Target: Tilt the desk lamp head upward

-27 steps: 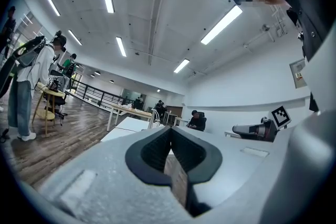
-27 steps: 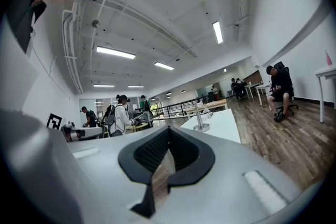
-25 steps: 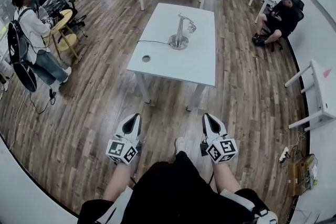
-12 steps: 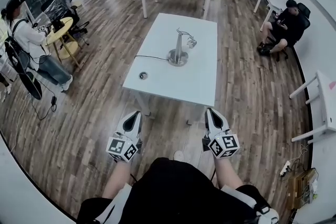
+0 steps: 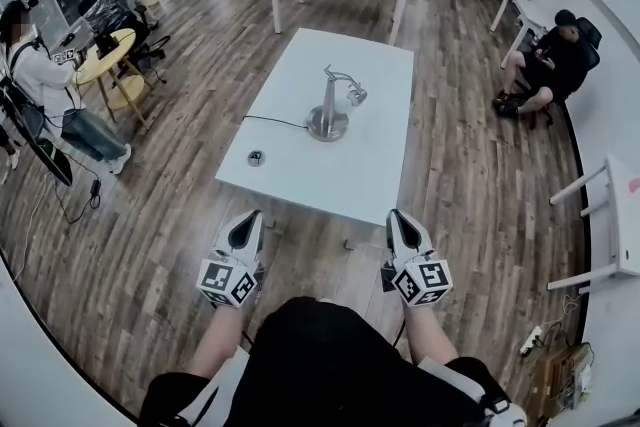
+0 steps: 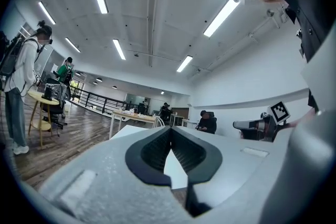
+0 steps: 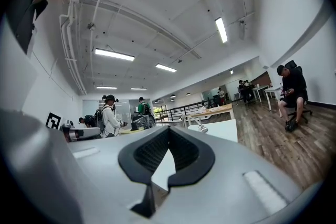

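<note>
Left tool (image 5: 252, 218) and right tool (image 5: 399, 219) closed, empty — ribbed black pads (image 6: 152, 152); round-based metal lamp (image 5: 329, 105)

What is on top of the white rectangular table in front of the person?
A silver desk lamp on a round base, its black cable running to the table's left edge, and a round grommet. The floor under the white table is covered.

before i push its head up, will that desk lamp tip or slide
The desk lamp probably won't tip: its round base looks broad and heavy next to the small head. It might slide on the smooth white table. Its cable looks slack, so little drag.
</note>
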Demonstrator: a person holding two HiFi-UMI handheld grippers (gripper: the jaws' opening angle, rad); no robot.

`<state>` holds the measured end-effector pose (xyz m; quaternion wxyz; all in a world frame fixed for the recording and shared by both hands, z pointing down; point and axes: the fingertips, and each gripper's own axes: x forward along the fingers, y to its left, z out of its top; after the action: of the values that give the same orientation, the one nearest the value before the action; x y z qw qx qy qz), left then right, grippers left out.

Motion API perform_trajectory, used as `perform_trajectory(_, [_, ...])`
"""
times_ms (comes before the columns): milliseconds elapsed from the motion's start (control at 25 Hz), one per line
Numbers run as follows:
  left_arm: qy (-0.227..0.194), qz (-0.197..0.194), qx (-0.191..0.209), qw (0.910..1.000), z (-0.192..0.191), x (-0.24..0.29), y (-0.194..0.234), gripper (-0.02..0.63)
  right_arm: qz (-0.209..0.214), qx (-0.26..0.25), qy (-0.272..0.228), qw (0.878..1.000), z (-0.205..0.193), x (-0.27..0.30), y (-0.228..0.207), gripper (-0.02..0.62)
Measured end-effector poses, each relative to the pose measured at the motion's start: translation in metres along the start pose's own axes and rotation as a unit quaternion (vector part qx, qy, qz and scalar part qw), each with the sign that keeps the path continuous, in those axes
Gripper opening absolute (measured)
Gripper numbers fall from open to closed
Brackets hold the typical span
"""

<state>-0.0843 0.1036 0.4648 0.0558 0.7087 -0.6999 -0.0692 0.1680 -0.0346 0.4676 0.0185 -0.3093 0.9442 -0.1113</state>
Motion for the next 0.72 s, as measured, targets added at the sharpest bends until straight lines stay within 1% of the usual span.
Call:
perform_trajectory(120, [-0.003, 0.004, 0.003, 1.0, -0.004, 0.014, -0.007, 0.002, -0.002, 0.002, 0.005, 1.0, 0.001, -0.002, -0.018, 0.003])
perform_trajectory(280, [0.006, -0.007, -0.004, 0.9999, -0.012, 0.031, -0.013, 0.002, -0.018, 0.017, 0.005, 1.0, -0.001, 0.004, -0.04, 0.003])
perform_trajectory(400, [0.01, -0.012, -0.003, 0.9999, -0.015, 0.043, -0.012, 0.002, -0.021, 0.022, 0.007, 1.0, -0.004, 0.014, -0.049, 0.003])
perform_trajectory(560, [0.008, -0.02, -0.002, 0.9998, -0.016, 0.064, -0.001, 0.002, -0.023, 0.024, 0.01, 0.999, -0.007, 0.036, -0.053, 0.003])
perform_trajectory(720, [0.008, -0.028, 0.001, 0.9996, -0.013, 0.089, 0.025, 0.002, -0.028, 0.025, 0.008, 0.999, -0.007, 0.068, -0.055, 0.003])
